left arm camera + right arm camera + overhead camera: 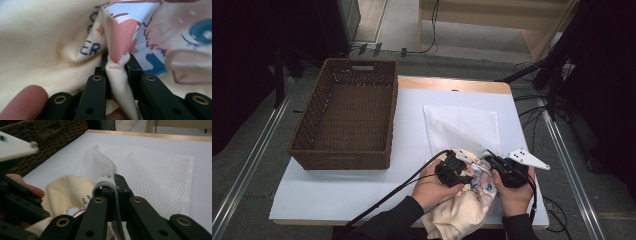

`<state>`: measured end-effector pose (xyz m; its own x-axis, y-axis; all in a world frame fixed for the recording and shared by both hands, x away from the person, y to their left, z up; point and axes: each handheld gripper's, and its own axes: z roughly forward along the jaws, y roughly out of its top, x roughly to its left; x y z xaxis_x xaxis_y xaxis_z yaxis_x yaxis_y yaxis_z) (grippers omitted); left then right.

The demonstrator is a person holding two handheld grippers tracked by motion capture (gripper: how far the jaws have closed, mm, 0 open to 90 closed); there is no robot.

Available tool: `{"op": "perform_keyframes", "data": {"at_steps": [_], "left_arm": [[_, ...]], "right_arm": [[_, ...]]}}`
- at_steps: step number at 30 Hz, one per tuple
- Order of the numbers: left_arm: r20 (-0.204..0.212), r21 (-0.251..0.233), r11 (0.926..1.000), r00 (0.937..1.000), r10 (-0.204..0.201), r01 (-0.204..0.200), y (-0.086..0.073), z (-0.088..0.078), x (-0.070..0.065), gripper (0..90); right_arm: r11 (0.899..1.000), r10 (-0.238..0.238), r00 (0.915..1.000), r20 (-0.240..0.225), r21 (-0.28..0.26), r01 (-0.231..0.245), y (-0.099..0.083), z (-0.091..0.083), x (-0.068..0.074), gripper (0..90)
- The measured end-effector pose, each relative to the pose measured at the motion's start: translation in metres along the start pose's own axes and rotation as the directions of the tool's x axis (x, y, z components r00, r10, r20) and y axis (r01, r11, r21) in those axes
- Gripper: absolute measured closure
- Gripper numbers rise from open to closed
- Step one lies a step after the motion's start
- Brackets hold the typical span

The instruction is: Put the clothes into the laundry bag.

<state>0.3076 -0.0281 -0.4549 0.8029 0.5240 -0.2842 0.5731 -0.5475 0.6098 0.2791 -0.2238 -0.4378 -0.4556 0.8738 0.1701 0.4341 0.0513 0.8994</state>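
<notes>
A cream garment (pixel 460 212) with a pink and blue cartoon print lies bunched at the table's front edge. My left gripper (pixel 466 175) is shut on a fold of it, and the cloth (pixel 37 37) is pinched between the black jaws (pixel 117 71). A white mesh bag (pixel 462 125) lies flat just beyond the garment. My right gripper (pixel 488 162) is shut on the bag's near edge, so that its thick hem stands up from the closed jaws (pixel 116 187). The lifted mesh (pixel 155 170) slopes away behind it. The cream cloth (pixel 67 190) sits just left of those jaws.
A brown wicker basket (pixel 389 120) stands empty on the table's left half, its wall (pixel 45 135) close by in the right gripper view. Beneath everything is a white sheet (pixel 337 192) that covers the table. Cables trail off the front edge.
</notes>
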Motion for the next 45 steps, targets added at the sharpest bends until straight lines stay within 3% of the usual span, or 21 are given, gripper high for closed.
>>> {"op": "perform_keyframes", "data": {"at_steps": [1,3,5,6,8,9,10,11,12,15,17,18,20,23,26,29,32,34,38,42,45], "left_arm": [[0.007,-0.007,1.0,1.0,0.002,-0.002,0.0,0.0,0.0,79.6],[0.025,-0.049,0.9967,0.9975,0.066,-0.065,-0.001,-0.007,-0.004,70.4],[0.025,-0.14,0.9836,0.9926,0.119,-0.114,-0.003,-0.022,-0.007,55.9],[0.011,-0.186,0.9762,0.9932,0.116,-0.112,-0.003,-0.03,-0.005,49.2],[-0.053,-0.256,0.965,0.9975,0.046,-0.058,0.001,-0.045,0.004,40.1],[-0.088,-0.274,0.9618,0.996,-0.017,-0.008,0.004,-0.049,0.012,36.9],[-0.12,-0.273,0.9608,0.9893,-0.084,0.049,0.006,-0.051,0.022,34.8],[-0.14,-0.26,0.9613,0.9815,-0.131,0.091,0.007,-0.05,0.032,34.2],[-0.164,-0.237,0.9671,0.9773,-0.134,0.093,0.007,-0.046,0.04,32.3],[-0.224,-0.094,0.9919,0.9689,-0.105,0.085,0.002,-0.026,0.056,27.4],[-0.206,-0.04,0.9951,0.9737,-0.097,0.091,-0.004,-0.015,0.063,24.3],[-0.211,-0.057,0.9946,0.9727,-0.096,0.086,-0.005,-0.015,0.063,24.9],[-0.183,-0.072,0.9929,0.9774,-0.106,0.094,-0.005,-0.016,0.063,38.1],[-0.136,-0.084,0.9938,0.9872,-0.084,0.074,-0.003,-0.017,0.059,70.5],[-0.101,-0.123,0.9922,0.9943,-0.035,0.022,-0.002,-0.024,0.047,80.7],[-0.022,-0.189,0.9807,0.9986,0.047,-0.051,0.0,-0.031,0.03,81.6],[0.019,-0.191,0.9717,0.9892,0.145,-0.139,0.002,-0.031,0.012,81.7],[0.049,-0.177,0.9731,0.9861,0.158,-0.148,0.003,-0.028,0.007,81.6],[0.107,-0.183,0.9764,0.985,0.135,-0.114,0.003,-0.025,0.009,81.6],[0.12,-0.161,0.9726,0.9749,0.188,-0.168,0.004,-0.022,0.002,81.4],[0.122,-0.153,0.9662,0.9663,0.227,-0.207,0.006,-0.02,-0.003,81.3]], "right_arm": [[1.0,-0.011,0.9999,0.004,0.002,0.011,0.0,0.0,0.001,89.6],[1.0,-0.015,0.9999,0.006,-0.003,0.015,0.001,-0.002,0.001,89.6],[1.0,0.0,1.0,0.007,-0.014,0.0,0.001,-0.005,-0.003,89.6],[1.0,0.011,0.9999,0.006,-0.02,-0.011,0.001,-0.006,-0.005,89.6],[0.999,0.027,0.9996,0.012,-0.026,-0.027,0.001,-0.007,-0.009,89.6],[0.999,0.032,0.9994,0.011,-0.024,-0.032,0.0,-0.007,-0.01,89.6],[0.999,0.033,0.9994,0.011,-0.022,-0.033,0.0,-0.006,-0.01,89.6],[0.999,0.034,0.9994,0.009,-0.019,-0.034,-0.001,-0.005,-0.009,89.6],[0.999,0.03,0.9995,0.009,-0.02,-0.029,-0.001,-0.005,-0.008,89.6],[1.0,0.022,0.9998,0.002,-0.022,-0.022,0.001,-0.005,-0.005,89.6],[1.0,0.022,0.9998,0.003,-0.019,-0.021,0.001,-0.004,-0.004,89.6],[1.0,0.02,0.9998,0.002,-0.014,-0.02,0.0,-0.003,-0.004,89.6],[1.0,0.023,0.9997,0.002,-0.011,-0.023,-0.001,-0.002,-0.004,89.6],[1.0,0.019,0.9998,0.0,-0.01,-0.019,-0.001,-0.002,-0.004,89.6],[1.0,0.02,0.9998,0.0,-0.016,-0.02,0.0,-0.003,-0.005,89.6],[0.999,0.031,0.9995,0.0,-0.019,-0.031,0.0,-0.004,-0.008,89.6],[0.999,0.034,0.9993,-0.013,-0.014,-0.034,0.002,-0.005,-0.01,89.6],[1.0,0.029,0.9993,-0.024,-0.009,-0.03,0.004,-0.006,-0.01,89.6],[1.0,0.023,0.9995,-0.024,-0.01,-0.023,0.006,-0.009,-0.011,89.6],[1.0,0.008,0.9999,-0.011,-0.008,-0.008,0.005,-0.008,-0.01,89.6],[1.0,-0.024,0.9981,-0.057,-0.014,0.023,0.006,-0.007,-0.006,89.6]]}}
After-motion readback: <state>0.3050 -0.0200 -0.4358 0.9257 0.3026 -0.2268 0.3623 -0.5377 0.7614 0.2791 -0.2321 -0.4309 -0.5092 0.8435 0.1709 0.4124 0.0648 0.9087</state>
